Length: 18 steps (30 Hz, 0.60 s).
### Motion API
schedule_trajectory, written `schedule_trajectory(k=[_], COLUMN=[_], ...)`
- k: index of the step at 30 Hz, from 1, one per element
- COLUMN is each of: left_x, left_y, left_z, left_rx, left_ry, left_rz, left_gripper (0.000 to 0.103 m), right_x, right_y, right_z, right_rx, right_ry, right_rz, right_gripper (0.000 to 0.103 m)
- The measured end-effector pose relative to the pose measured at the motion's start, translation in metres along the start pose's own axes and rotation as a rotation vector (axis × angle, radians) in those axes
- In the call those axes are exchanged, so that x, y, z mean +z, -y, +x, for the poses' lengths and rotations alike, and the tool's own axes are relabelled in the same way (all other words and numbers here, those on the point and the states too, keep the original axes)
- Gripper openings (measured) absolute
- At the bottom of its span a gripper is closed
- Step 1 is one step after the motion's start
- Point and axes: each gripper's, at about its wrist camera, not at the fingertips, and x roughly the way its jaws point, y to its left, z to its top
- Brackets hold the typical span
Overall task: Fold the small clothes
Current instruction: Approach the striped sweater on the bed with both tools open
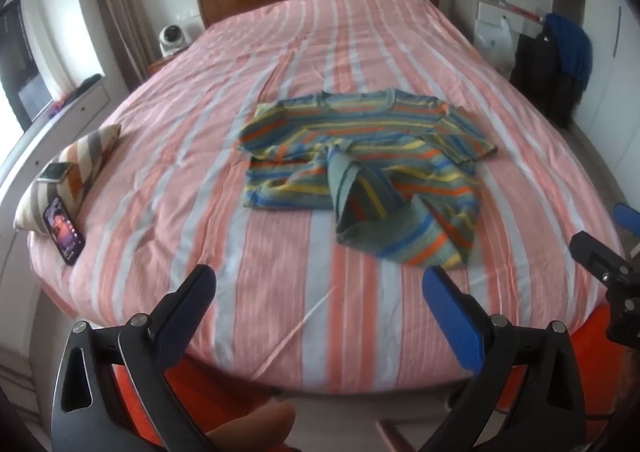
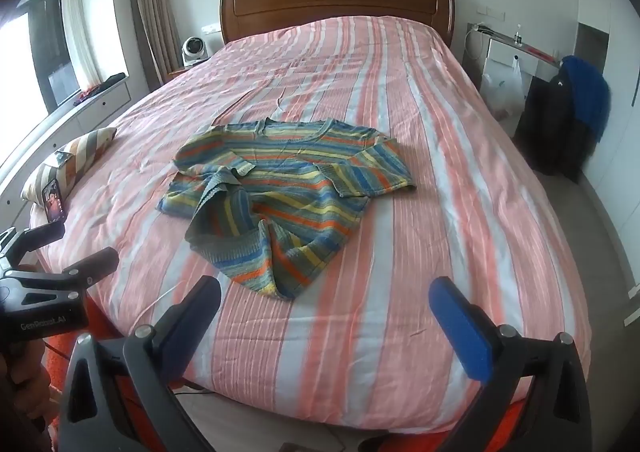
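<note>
While the striped sweater (image 1: pixel 360 168) lies rumpled mid-bed (image 1: pixel 280 292), left gripper (image 1: pixel 320 292) and right gripper (image 2: pixel 324 304) hover near, fingers spread wide, holding and touching nothing.

Phone (image 1: pixel 64 230) screen content too small; sweater (image 1: pixel 360 168) hem motion-blurred.

One bed (image 1: pixel 280 292) was counted, with one striped sweater (image 1: pixel 360 156) laid on it. One cushion (image 1: pixel 76 168) and one phone (image 1: pixel 64 230) were recorded at the left edge. Two grippers were noted, left (image 1: pixel 320 292) and right (image 2: pixel 324 300), each with two fingers spread. One fan (image 2: pixel 194 48) was observed beside one headboard (image 2: pixel 336 4).
</note>
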Motion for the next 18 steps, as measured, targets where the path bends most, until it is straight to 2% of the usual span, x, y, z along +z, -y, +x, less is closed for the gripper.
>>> schedule_trajectory(k=[6,18], left_x=[-0.0008,-0.0021], left_y=[-0.0009,-0.0013], left_z=[0.0004,0.0009], left_rx=[0.004,0.006], left_ry=[0.003,-0.004], left_rz=[-0.002,-0.002], left_gripper=[0.103,0.103], right_x=[0.001,-0.0025], right_y=[-0.0044,-0.0039], right_z=[-0.0016,0.0016], right_rx=[-0.011,-0.006], right_ry=[0.014,-0.018], right_rz=[-0.004,-0.016], right_gripper=[0.103,0.103])
